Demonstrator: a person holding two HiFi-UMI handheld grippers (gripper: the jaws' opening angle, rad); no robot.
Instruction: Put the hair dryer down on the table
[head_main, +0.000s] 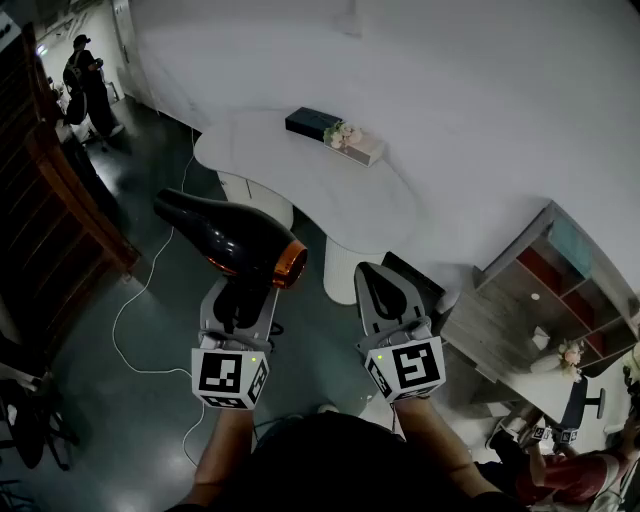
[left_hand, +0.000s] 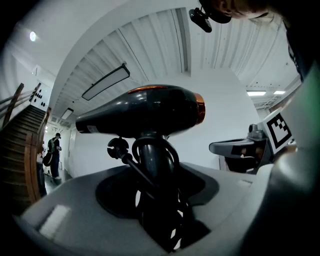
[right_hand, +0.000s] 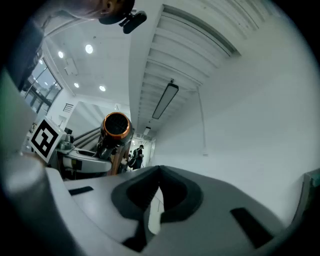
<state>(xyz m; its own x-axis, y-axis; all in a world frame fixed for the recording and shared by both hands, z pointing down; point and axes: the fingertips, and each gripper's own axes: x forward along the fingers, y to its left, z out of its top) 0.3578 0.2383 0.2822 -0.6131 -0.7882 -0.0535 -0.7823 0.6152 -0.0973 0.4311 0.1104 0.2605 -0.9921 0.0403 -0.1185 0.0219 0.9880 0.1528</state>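
Head view, hair dryer (head_main: 232, 240): black with an orange ring at its right end, nozzle pointing far-left, held in the air above the dark floor (head_main: 150, 420), on the near side of the white tabletop (head_main: 300, 175) and not touching it.
Head view, left tongs (head_main: 243, 292): clamped on the hair dryer's handle from below, with the body sitting above them.
Head view, right tongs (head_main: 383, 283): to the right of the left pair and apart from the dryer, closed and carrying nothing.
Head view, tabletop: curved edge, with a dark box (head_main: 310, 122) and a small bunch of flowers (head_main: 340, 133) just beside each other at its far side.
Head view, surroundings: a pale cable (head_main: 120, 305) trails over the floor on the left; a person (head_main: 85, 85) stands far left, past a wooden staircase (head_main: 50, 200).
Left gripper view, left tongs (left_hand: 156, 200): closed on the dark handle, which rises upright between them.
Left gripper view, hair dryer (left_hand: 145, 110): body lies crosswise above the grip, orange ring to the right.
Left gripper view, cord (left_hand: 131, 162): black, looped around the handle.
Left gripper view, right tongs (left_hand: 240, 147): visible at the right, apart from the dryer.
Right gripper view, right tongs (right_hand: 155, 200): pads meet with only a thin slit showing, nothing between them.
Right gripper view, hair dryer (right_hand: 116, 127): at the left, its round orange-rimmed end facing the camera, held up by the left tongs (right_hand: 75, 161).
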